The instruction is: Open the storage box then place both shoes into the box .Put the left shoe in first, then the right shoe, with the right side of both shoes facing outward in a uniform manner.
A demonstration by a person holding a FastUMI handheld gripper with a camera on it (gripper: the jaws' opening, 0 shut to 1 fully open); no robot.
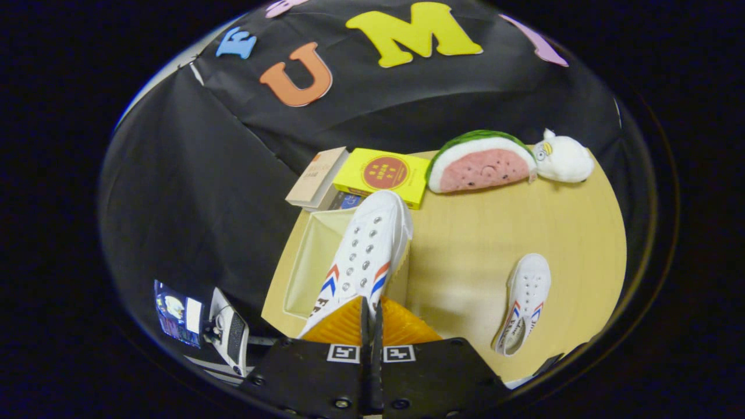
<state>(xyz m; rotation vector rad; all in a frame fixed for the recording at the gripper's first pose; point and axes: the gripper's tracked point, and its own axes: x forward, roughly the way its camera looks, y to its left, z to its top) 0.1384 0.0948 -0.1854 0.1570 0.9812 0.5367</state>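
gripper (371, 311) fingers clamped on 1 shoe (365, 253) above the open storage box (308, 262); other shoe (524, 302) on the table (477, 233)

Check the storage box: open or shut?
Open: the storage box shows its pale inside, no lid over it. The gripper holds a shoe above it.

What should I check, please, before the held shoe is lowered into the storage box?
1. Tool grip: fingers closed tight on the held shoe at its heel end: ok.
2. Storage box open, with nothing seen inside: ok.
3. Held shoe over the box: toe lies across its far right rim, not yet inside: not ok.
4. Which shoe is held, left or right: cannot tell.
5. Second shoe lying on the table, apart from the box: ok.
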